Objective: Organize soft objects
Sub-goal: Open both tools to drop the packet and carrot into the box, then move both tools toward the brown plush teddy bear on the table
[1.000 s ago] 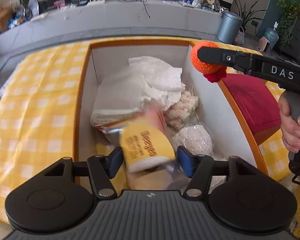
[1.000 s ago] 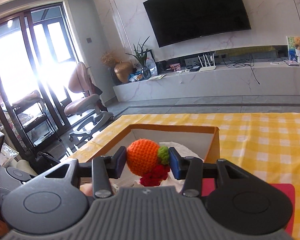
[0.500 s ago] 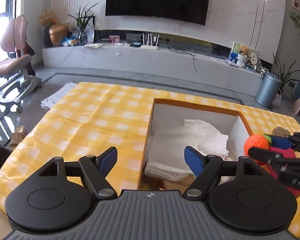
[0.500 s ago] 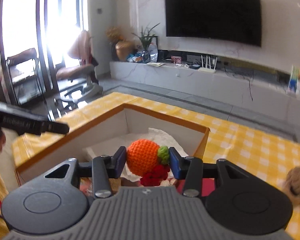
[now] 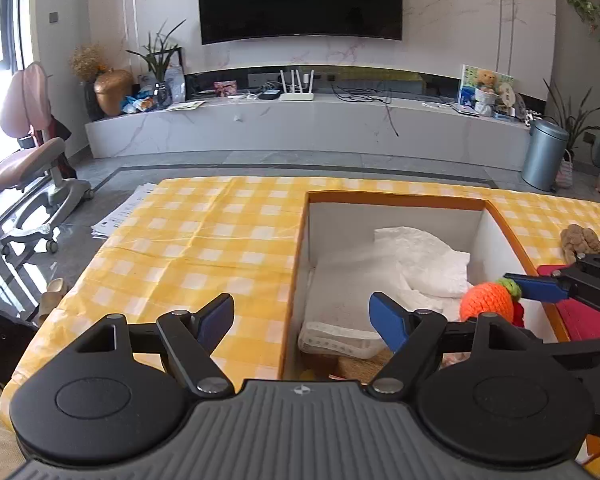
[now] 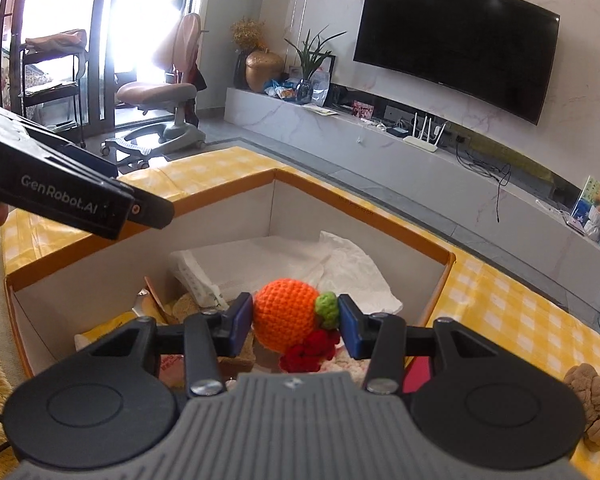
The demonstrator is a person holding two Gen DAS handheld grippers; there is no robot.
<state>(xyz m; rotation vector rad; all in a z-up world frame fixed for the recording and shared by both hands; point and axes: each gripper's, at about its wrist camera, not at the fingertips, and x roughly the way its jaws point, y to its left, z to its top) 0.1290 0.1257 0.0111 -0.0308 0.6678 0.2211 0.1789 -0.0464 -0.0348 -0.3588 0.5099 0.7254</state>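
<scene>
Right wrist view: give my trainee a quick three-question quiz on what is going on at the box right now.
1. True or false: the right gripper is shut on the crocheted orange toy.
2. What lies against the far wall inside the box? A) white cloth B) a red book C) a bottle
3. Fill in: the brown plush sits on the yellow checked ____ outside the box.

Key:
1. True; its pads press both sides of the toy.
2. A, the white cloth.
3. Tablecloth.
</scene>
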